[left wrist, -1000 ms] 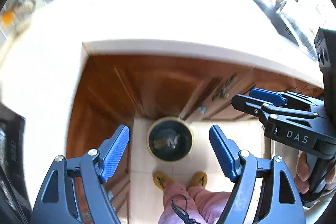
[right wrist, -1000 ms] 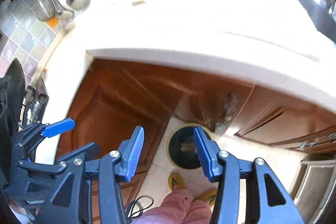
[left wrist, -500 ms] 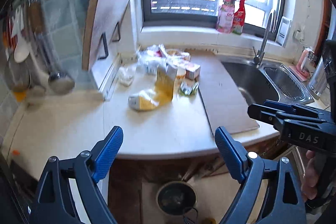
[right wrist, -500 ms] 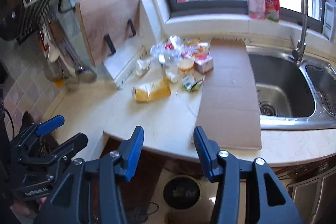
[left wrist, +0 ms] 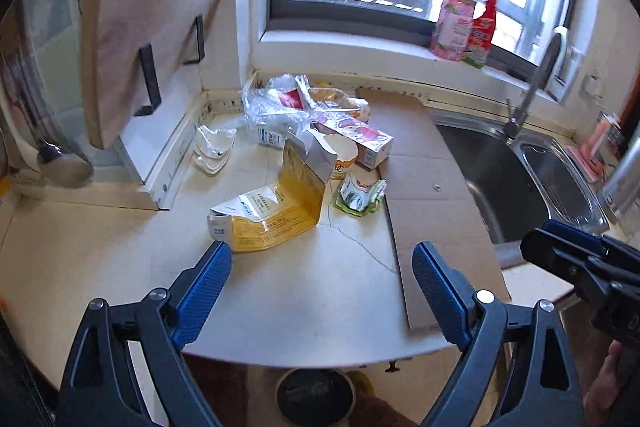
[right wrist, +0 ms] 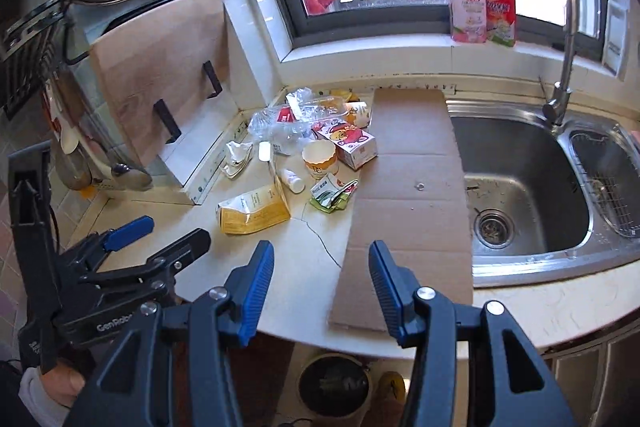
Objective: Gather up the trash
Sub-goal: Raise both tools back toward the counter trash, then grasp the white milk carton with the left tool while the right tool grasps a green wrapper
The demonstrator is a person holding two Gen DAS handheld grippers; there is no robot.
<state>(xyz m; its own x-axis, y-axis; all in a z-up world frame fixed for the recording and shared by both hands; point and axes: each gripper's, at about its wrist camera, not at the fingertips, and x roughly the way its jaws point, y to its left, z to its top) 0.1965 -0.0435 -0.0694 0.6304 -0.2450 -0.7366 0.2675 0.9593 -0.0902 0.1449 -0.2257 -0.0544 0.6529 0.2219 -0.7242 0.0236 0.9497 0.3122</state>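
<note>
Both grippers hung over the near edge of the pale counter (left wrist: 120, 267), each with its blue-padded fingers spread wide and nothing between them. The left gripper (left wrist: 320, 283) faced the crushed yellow carton (left wrist: 268, 211), which lay on its side just ahead of the left finger. The right gripper (right wrist: 320, 275) sat above the near end of a flat cardboard sheet (right wrist: 408, 187) that ran from the window wall to the counter's edge, beside the steel sink (right wrist: 520, 179).

The trash was heaped toward the back corner: crumpled clear plastic (left wrist: 280, 103), a pink printed box (left wrist: 360, 143), a paper cup (right wrist: 320, 159), a small white bottle (right wrist: 292, 181), a squashed green-and-white wrapper (left wrist: 360, 195) touching the cardboard's edge, and wadded white paper (left wrist: 212, 147) by the wall.

Down on the floor, just under the counter's lip, stood a round bin (right wrist: 334, 387).
</note>
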